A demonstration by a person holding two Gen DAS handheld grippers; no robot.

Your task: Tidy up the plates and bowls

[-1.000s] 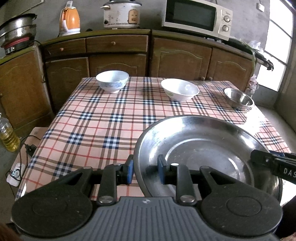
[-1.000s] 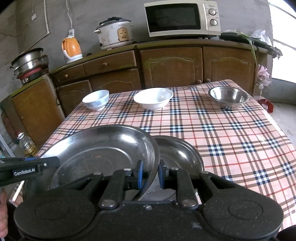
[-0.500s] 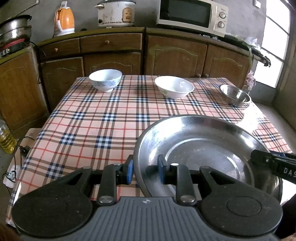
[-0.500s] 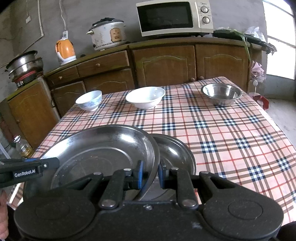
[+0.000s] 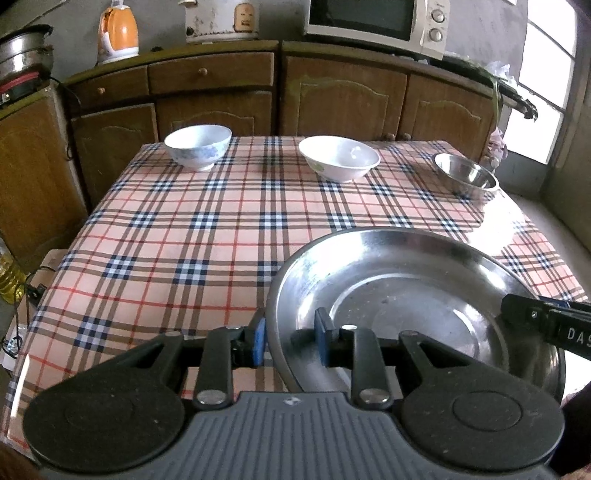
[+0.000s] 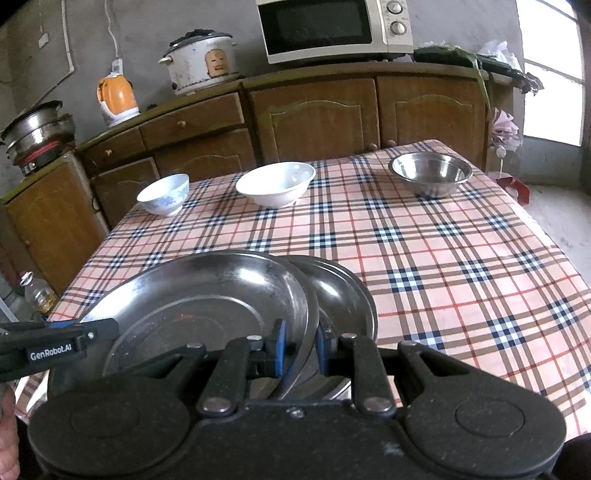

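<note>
A large steel plate (image 5: 406, 295) (image 6: 199, 299) is held above the table's near edge. My left gripper (image 5: 290, 341) is shut on its left rim and my right gripper (image 6: 299, 349) is shut on its right rim. A smaller steel plate (image 6: 343, 295) lies on the table under it, to the right. At the far side stand a blue-patterned white bowl (image 5: 197, 146) (image 6: 164, 194), a wide white bowl (image 5: 340, 157) (image 6: 277, 182) and a steel bowl (image 5: 465, 177) (image 6: 430, 173).
The table has a plaid cloth (image 5: 207, 229) (image 6: 443, 258). Wooden cabinets (image 5: 343, 99) stand behind it with a microwave (image 6: 332, 29), rice cooker (image 6: 201, 61) and orange kettle (image 6: 116, 96). An oil bottle (image 6: 38, 295) stands on the floor at the left.
Both grippers and the large plate have risen and pulled back a little from the table. The grip on the plate has not changed.
</note>
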